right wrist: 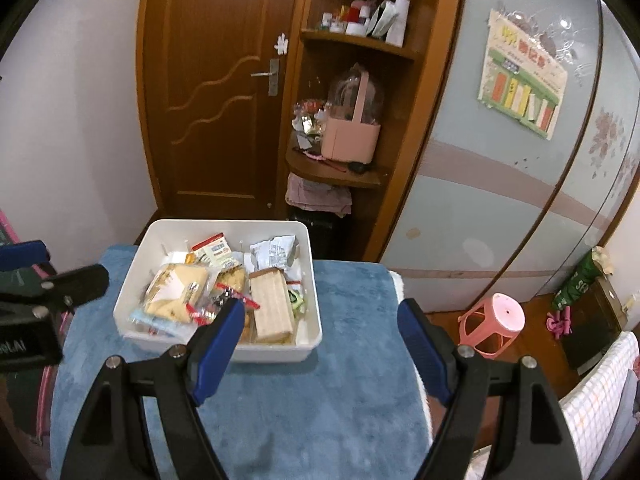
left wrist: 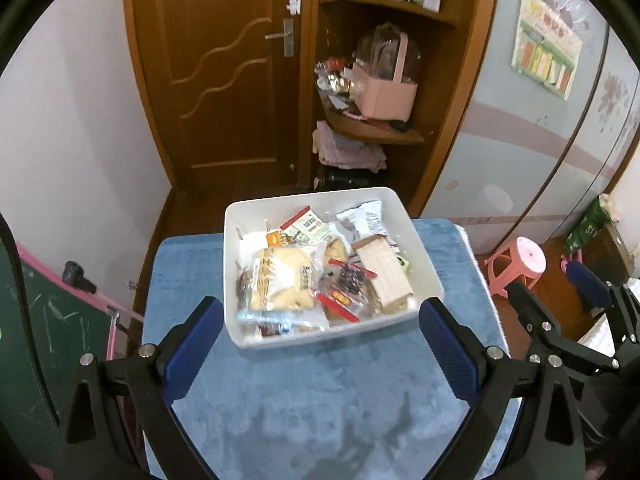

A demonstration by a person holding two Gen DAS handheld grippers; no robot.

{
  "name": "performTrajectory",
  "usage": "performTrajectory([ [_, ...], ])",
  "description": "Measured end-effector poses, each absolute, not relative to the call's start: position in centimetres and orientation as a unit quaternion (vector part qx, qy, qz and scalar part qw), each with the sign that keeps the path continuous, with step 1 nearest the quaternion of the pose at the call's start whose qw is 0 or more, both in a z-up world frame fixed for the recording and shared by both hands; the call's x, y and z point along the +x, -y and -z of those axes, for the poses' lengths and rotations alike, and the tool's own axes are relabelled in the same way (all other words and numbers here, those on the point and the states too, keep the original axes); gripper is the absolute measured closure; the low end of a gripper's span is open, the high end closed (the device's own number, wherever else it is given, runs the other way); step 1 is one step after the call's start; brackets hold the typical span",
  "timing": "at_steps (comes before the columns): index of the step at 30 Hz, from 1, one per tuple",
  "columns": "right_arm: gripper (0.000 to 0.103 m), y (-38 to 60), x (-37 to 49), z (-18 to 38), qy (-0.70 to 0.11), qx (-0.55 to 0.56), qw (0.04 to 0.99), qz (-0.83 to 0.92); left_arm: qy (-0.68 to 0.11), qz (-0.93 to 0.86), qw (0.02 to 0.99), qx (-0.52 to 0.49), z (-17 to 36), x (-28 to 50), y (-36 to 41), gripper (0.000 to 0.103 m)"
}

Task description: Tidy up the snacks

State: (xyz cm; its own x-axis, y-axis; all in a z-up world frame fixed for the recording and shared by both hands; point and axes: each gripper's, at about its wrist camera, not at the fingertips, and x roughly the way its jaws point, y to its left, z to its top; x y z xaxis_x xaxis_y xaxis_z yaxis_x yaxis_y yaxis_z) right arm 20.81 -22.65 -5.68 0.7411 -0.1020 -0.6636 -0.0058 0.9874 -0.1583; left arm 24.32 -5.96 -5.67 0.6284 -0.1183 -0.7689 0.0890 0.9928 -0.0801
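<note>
A white bin (left wrist: pixel 240 216) (right wrist: pixel 308 344) full of wrapped snacks stands on a blue plush cover (left wrist: pixel 304 392) (right wrist: pixel 320 400). Inside lie a large clear bag of pale biscuits (left wrist: pixel 280 280) (right wrist: pixel 176 288), a tan wafer pack (left wrist: pixel 384 272) (right wrist: pixel 272 300), a white crumpled packet (left wrist: pixel 360 216) (right wrist: pixel 276 252) and small red-wrapped sweets (left wrist: pixel 344 280). My left gripper (left wrist: pixel 320 312) hangs above the bin's near edge, open and empty. My right gripper (right wrist: pixel 320 316) is open too, nothing between its blue pads, over the bin's right front corner. The right gripper (left wrist: pixel 560 292) also shows at the right edge of the left wrist view.
Behind the bin are a brown wooden door (left wrist: pixel 224 72) and corner shelves (left wrist: pixel 376 132) with a pink basket (left wrist: pixel 384 92). A pink plastic stool (left wrist: pixel 520 264) (right wrist: pixel 496 324) stands on the floor to the right. A green chalkboard (left wrist: pixel 52 320) leans at the left.
</note>
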Motion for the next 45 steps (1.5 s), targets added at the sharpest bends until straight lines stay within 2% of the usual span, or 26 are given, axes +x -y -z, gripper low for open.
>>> performTrajectory([
  [11, 0.023, 26.2, 6.2, 2.9, -0.349, -0.083, 0.934, 0.01, -0.421, 0.06, 0.905, -0.014, 3.9, 9.7, 8.7, 0.005],
  [22, 0.023, 26.4, -1.5, 3.0, -0.394, -0.024, 0.918, -0.041, -0.427, 0.046, 0.903, -0.003, 3.9, -0.1, 9.3, 0.005],
  [35, 0.023, 26.5, -4.2, 3.4, -0.417, 0.047, 0.906, -0.048, -0.426, 0.002, 0.905, 0.0, 3.8, -3.6, 9.1, 0.005],
  [45, 0.023, 25.8, -3.9, 2.7, -0.408, 0.037, 0.911, -0.043, -0.437, -0.004, 0.899, -0.009, 3.8, -2.6, 8.7, 0.005],
])
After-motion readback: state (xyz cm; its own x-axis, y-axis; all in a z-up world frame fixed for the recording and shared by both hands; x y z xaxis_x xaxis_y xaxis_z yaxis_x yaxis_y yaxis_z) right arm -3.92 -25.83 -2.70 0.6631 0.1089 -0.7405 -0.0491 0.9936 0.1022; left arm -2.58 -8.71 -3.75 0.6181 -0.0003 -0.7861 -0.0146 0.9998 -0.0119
